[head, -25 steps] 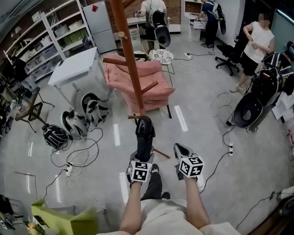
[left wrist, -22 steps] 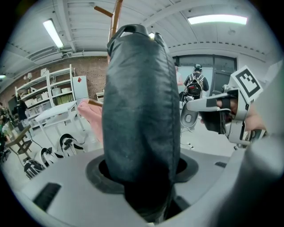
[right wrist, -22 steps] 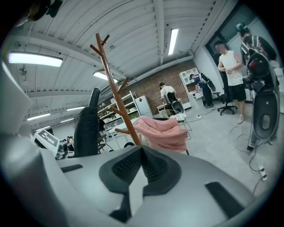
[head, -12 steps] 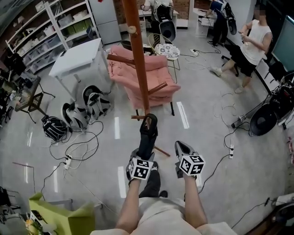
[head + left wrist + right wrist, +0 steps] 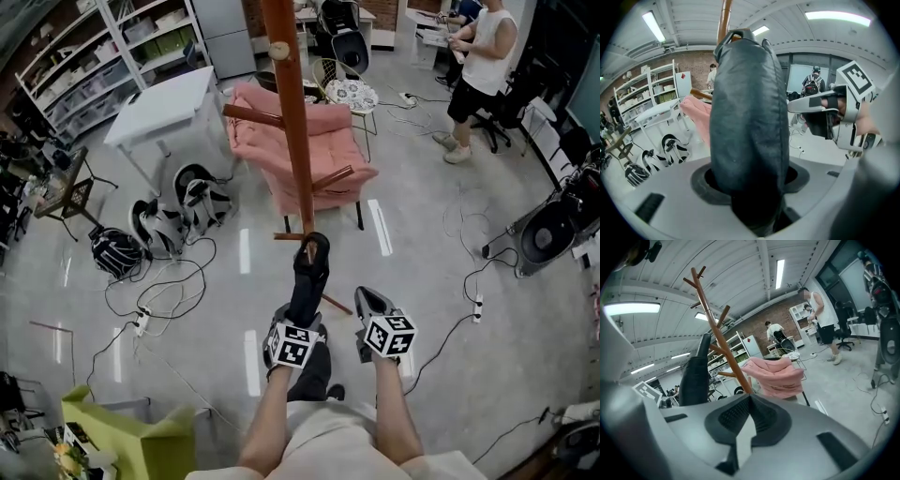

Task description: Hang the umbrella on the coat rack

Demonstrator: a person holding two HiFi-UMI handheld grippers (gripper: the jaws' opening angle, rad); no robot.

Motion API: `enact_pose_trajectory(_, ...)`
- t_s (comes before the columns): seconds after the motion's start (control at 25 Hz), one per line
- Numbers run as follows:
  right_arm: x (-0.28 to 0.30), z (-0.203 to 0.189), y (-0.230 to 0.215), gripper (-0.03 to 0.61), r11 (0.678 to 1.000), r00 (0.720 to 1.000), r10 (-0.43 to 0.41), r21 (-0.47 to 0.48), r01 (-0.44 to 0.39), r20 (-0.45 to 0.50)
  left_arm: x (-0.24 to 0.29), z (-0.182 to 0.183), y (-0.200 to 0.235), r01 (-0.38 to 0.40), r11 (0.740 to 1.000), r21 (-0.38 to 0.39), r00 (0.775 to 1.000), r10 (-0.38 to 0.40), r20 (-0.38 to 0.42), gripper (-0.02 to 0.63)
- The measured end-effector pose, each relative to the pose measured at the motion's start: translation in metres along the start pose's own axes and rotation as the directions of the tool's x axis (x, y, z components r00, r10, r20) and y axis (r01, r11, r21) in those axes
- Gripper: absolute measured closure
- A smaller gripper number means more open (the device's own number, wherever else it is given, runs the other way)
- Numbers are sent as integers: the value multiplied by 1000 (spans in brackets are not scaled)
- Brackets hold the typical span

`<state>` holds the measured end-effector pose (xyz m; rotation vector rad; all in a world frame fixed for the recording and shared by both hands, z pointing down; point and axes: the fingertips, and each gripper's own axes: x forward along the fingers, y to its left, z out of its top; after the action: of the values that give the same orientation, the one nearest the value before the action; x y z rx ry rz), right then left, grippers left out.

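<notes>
A lab or workshop: white storage shelves at upper left, cables trailing across the grey floor, a brick wall and ceiling strip lights behind.

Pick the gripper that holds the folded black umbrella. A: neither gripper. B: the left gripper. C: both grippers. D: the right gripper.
B: the left gripper has its jaws clamped on the umbrella, while the right gripper has its jaws closed with nothing between them.

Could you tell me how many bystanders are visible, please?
3: sleeveless-topped person, right; backpack-wearing person, far right; white-shirted person, far wall by the fridge. Others may be hidden.
</notes>
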<state>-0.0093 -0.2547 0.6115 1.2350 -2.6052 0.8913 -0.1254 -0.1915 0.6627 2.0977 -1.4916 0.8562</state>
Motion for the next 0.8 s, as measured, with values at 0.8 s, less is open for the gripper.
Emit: enact_pose_trajectory(0.8, 2, 1, -18, 575, 999, 1000, -24, 38, 24, -5, 18, 5, -4, -4, 1000, -12, 1000, 4, -24, 359)
